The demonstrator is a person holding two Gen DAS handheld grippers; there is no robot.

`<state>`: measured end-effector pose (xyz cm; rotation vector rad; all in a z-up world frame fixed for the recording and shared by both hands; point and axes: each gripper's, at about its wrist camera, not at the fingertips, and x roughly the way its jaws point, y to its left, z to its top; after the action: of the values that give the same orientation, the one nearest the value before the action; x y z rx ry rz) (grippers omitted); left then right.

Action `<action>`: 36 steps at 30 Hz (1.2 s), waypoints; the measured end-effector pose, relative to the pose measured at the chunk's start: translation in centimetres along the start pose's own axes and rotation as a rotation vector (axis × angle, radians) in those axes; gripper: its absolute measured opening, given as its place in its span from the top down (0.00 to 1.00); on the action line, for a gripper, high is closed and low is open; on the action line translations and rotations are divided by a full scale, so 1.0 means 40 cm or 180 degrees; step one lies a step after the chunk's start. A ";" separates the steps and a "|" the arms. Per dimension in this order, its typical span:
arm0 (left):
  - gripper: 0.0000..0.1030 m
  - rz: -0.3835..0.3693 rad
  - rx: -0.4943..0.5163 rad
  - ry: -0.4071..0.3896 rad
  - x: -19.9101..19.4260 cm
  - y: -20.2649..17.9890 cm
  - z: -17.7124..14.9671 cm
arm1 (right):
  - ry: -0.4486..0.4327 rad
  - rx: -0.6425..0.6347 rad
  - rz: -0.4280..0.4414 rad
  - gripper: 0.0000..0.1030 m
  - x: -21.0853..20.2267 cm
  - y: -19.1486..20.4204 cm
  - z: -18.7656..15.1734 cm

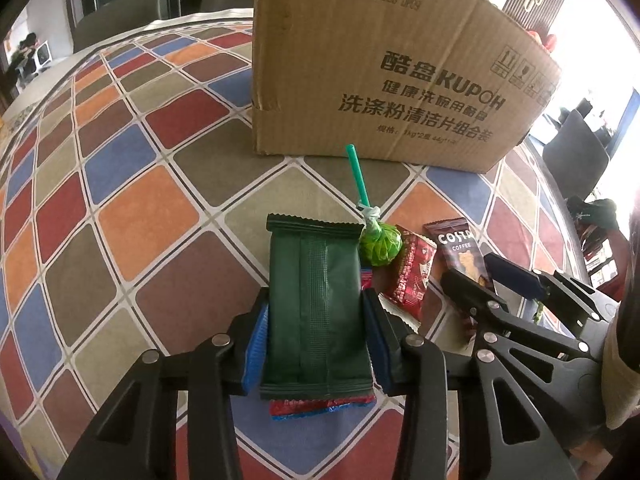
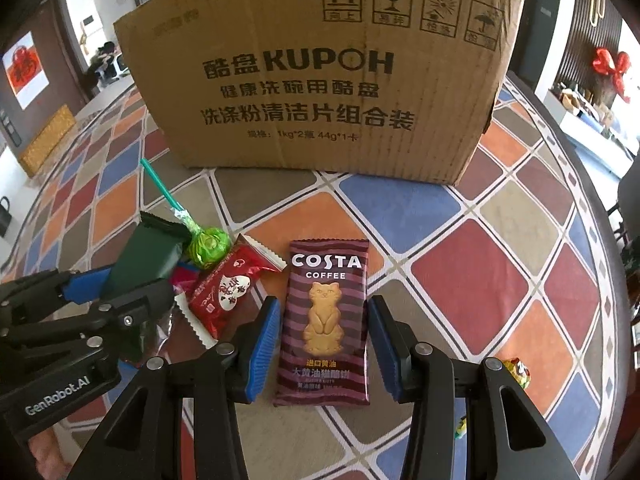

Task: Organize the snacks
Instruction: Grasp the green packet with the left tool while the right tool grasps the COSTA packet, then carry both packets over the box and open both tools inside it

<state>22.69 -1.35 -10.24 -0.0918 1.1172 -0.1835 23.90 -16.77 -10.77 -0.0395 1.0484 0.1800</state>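
While the left gripper (image 1: 316, 320) clamps the green packet (image 1: 316, 312), a red-blue wrapper (image 1: 320, 406) lies under it. The right gripper (image 2: 324, 344) straddles the Costa packet (image 2: 325, 320), jaws apart, not touching. The lollipop (image 2: 208, 246) and red candy (image 2: 224, 292) crowd between them; the box (image 2: 320, 68) stands behind on the table (image 2: 500, 272).

A surface (image 2: 460, 264) covered in a colourful diamond-check cloth carries a cardboard box (image 2: 320, 76). In front of the box lie a Costa biscuit packet (image 2: 324, 328), a red heart-print sweet (image 2: 224, 292), a green lollipop (image 2: 208, 246) and a dark green packet (image 1: 316, 312).
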 end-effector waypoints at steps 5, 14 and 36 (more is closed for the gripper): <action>0.59 0.0025 0.0025 -0.0006 -0.006 -0.003 -0.005 | -0.0021 0.0056 0.0028 0.63 0.000 -0.004 -0.003; 0.59 -0.0024 0.0012 -0.0071 -0.038 -0.007 -0.023 | -0.0097 0.0140 0.0113 0.64 -0.034 -0.014 -0.012; 0.59 -0.0121 0.0128 -0.0742 -0.242 -0.037 0.018 | -0.0727 0.0079 0.0280 0.64 -0.236 0.020 0.044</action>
<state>19.09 -0.95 -1.11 -0.0962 0.8796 -0.2234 20.70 -17.01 -1.69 0.0488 0.8250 0.2455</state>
